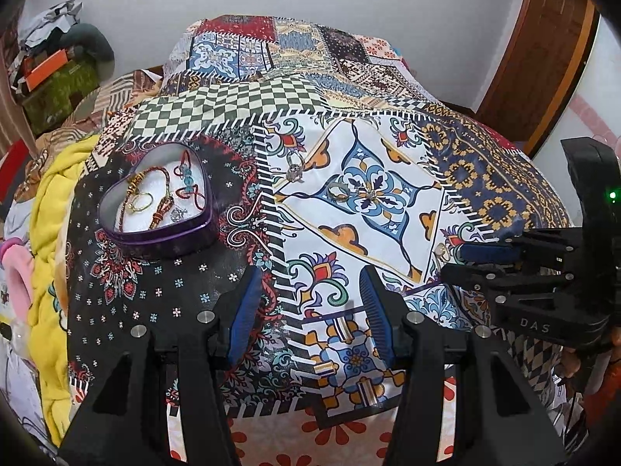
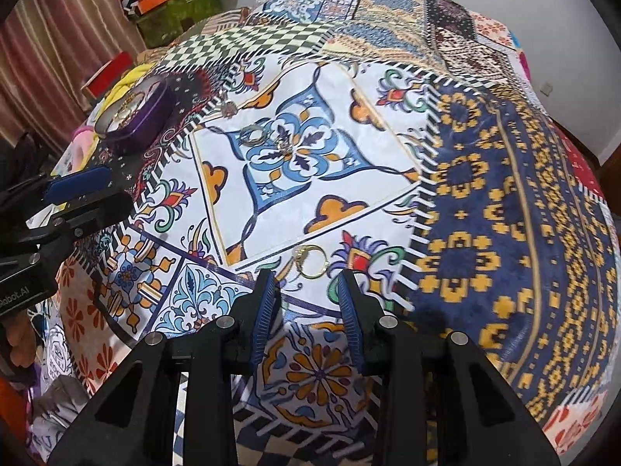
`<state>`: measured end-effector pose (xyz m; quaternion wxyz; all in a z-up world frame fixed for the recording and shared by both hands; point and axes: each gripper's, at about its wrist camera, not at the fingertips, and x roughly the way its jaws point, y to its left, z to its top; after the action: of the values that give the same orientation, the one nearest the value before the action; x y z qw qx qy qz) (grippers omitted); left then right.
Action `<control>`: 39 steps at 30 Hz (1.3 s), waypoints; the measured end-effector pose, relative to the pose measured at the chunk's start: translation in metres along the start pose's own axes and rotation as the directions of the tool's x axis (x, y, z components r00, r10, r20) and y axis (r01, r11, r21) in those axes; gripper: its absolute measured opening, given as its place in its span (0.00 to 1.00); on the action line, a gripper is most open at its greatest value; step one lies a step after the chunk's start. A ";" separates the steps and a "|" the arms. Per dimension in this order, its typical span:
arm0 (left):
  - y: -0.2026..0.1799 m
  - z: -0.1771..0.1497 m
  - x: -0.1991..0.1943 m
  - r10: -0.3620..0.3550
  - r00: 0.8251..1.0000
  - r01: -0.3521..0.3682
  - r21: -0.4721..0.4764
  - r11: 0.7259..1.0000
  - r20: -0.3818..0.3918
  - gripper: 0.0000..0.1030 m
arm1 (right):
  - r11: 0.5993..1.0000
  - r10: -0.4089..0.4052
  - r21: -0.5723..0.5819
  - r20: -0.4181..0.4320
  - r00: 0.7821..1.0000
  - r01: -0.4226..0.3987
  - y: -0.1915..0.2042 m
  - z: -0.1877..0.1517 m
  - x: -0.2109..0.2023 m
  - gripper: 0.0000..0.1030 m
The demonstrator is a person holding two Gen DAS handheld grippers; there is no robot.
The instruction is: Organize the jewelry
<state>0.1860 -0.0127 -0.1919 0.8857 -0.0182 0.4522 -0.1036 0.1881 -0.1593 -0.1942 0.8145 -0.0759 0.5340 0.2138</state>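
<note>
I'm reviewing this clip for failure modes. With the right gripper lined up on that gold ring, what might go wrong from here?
1. The gold ring lies flat on the soft patterned bedspread, so the open right gripper may pinch fabric or flick the ring away.
2. The silver ring and a small ornate piece blend into the busy print and could be overlooked.
3. The heart-shaped tin sits on soft bedding, so a drop-off nudge might tip it.
</note>
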 end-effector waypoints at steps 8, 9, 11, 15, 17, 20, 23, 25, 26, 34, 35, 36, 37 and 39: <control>0.004 0.002 0.010 0.002 1.000 -0.002 -0.004 1.000 -0.011 0.50 | 0.999 0.030 0.011 0.020 0.999 -0.030 -0.002 0.005 0.009 0.29; 0.005 0.003 0.011 0.002 1.000 -0.002 -0.005 1.000 -0.012 0.50 | 1.000 0.030 0.009 0.024 0.999 -0.030 -0.002 0.005 0.009 0.28; 0.006 0.005 0.014 0.003 1.000 -0.003 -0.005 1.000 -0.015 0.50 | 1.000 0.020 -0.002 0.031 0.999 -0.020 -0.001 0.005 0.010 0.19; 0.005 0.009 0.020 -0.001 1.000 0.001 -0.001 1.000 -0.019 0.50 | 1.000 0.029 0.007 0.038 0.999 -0.029 -0.002 0.007 0.010 0.19; 0.003 0.011 0.023 -0.004 1.000 0.004 0.005 1.000 -0.020 0.50 | 0.999 0.031 0.013 0.041 0.999 -0.031 -0.003 0.008 0.010 0.19; -0.001 0.017 0.029 -0.004 1.000 0.004 0.020 1.000 -0.019 0.50 | 0.999 0.036 0.027 0.056 0.998 -0.037 -0.007 0.011 0.006 0.19; -0.004 0.025 0.037 -0.008 1.000 0.009 0.028 1.000 -0.022 0.50 | 0.999 0.031 0.041 0.088 0.996 -0.035 -0.013 0.016 -0.002 0.19; -0.005 0.030 0.044 -0.020 0.999 0.021 0.025 0.999 -0.027 0.50 | 0.998 0.027 0.048 0.109 0.994 -0.033 -0.017 0.019 -0.007 0.19; -0.006 0.033 0.049 -0.029 0.999 0.030 0.020 0.999 -0.034 0.50 | 0.998 0.028 0.052 0.120 0.992 -0.034 -0.019 0.021 -0.010 0.19; -0.019 0.050 0.076 -0.043 0.997 0.046 0.041 0.998 -0.064 0.40 | 0.996 0.027 0.078 0.163 0.986 -0.040 -0.032 0.028 -0.017 0.19; -0.022 0.052 0.080 -0.040 0.997 0.043 0.047 0.998 -0.063 0.38 | 0.996 0.028 0.081 0.166 0.986 -0.042 -0.034 0.027 -0.017 0.19; -0.023 0.055 0.083 -0.032 0.998 0.035 0.053 0.998 -0.062 0.37 | 0.995 0.029 0.085 0.168 0.985 -0.044 -0.035 0.028 -0.017 0.19; -0.024 0.056 0.084 -0.027 0.998 0.030 0.056 0.998 -0.061 0.34 | 0.995 0.031 0.087 0.169 0.985 -0.046 -0.036 0.027 -0.017 0.19; -0.025 0.060 0.088 -0.018 0.998 0.022 0.063 0.998 -0.060 0.30 | 0.995 0.035 0.091 0.172 0.985 -0.051 -0.038 0.027 -0.016 0.19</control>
<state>0.2805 -0.0588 -0.2232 0.8709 0.0088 0.4745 -0.1273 0.2217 -0.1884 -0.1721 0.8549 -0.0070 0.4737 0.2113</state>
